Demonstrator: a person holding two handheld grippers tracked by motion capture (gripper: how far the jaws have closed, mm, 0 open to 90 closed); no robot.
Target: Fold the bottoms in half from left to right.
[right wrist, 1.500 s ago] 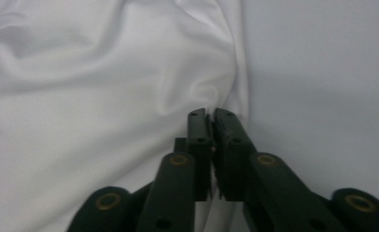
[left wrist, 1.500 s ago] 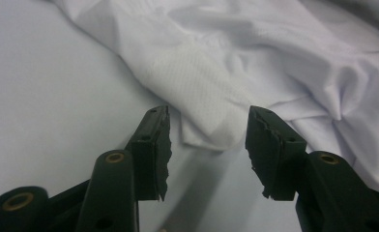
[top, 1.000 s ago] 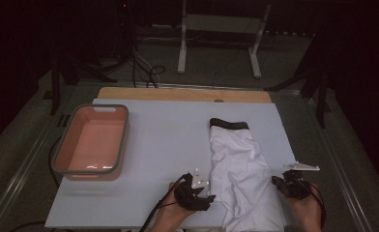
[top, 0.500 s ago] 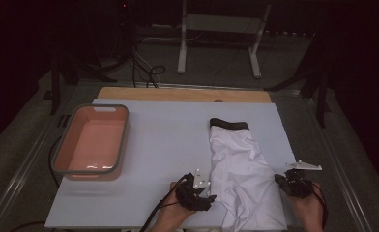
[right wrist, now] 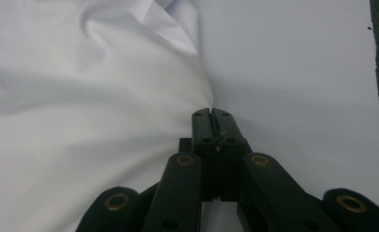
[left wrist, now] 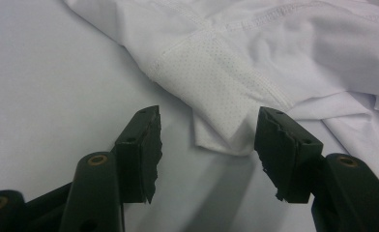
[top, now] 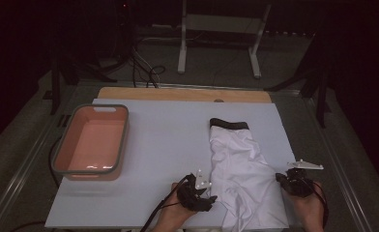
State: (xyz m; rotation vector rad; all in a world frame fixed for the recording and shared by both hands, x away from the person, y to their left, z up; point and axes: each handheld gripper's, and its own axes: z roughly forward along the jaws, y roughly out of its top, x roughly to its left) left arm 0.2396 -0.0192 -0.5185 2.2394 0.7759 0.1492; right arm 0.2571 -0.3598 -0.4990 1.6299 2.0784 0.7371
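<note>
A white fabric garment with a black band at its far end (top: 243,169) lies lengthwise on the right part of the pale lavender-white sheet surface (top: 168,140), its near end between the two pairs of jaws. The cloth is thin, smooth and rumpled into soft folds, with stitched seams and a panel of fine perforated mesh (left wrist: 207,77) that ends in a folded corner; no label, brand or writing can be read on it. The left gripper (top: 208,193) rests low at the garment's left edge, its black jaws spread apart, and in the left gripper view that mesh corner sits just ahead of the gap between them, not pressed by either ragged-edged pad (left wrist: 279,145). The right gripper (top: 280,178), topped by a grey three-cornered plate, sits at the garment's right edge; in the right gripper view its jaws are pressed together with their tips at the very rim of the white cloth (right wrist: 91,121), where the fabric gathers to a point, though whether a sliver of cloth is actually pinched I cannot tell. Bare surface lies to the right of those closed jaws. Well to the left of the left jaws stands a salmon-pink rectangular plastic basin with a grey rim (top: 123,140), smooth-walled with rounded corners. Beyond the sheet a strip of light wooden board (top: 178,94) shows along the far edge.
</note>
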